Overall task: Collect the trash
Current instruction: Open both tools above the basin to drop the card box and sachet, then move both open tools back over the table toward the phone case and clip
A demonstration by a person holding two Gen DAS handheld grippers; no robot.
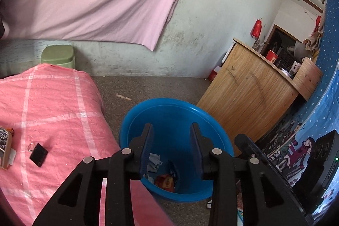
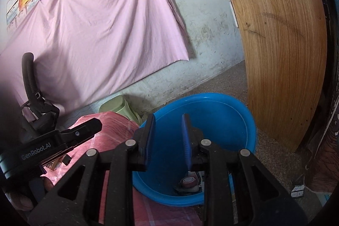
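Both grippers, left gripper (image 1: pixel 171 127) and right gripper (image 2: pixel 168 118), hover with fingers apart and empty over blue basin (image 1: pixel 135 120) holding trash; next pick likely black item (image 1: pixel 38 154) on bed (image 1: pixel 63 103), 9 o'clock.

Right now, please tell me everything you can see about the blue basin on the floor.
The blue basin is a round, deep tub that looks like smooth plastic, with a rolled rim. It stands upright on the speckled floor, against the edge of the pink checked bed cover and near the wooden cabinet. Inside lie several pieces of trash: grey flat bits, an orange-red wrapper, and a round pinkish object visible from the right wrist view. Both grippers hover open above it, touching nothing.
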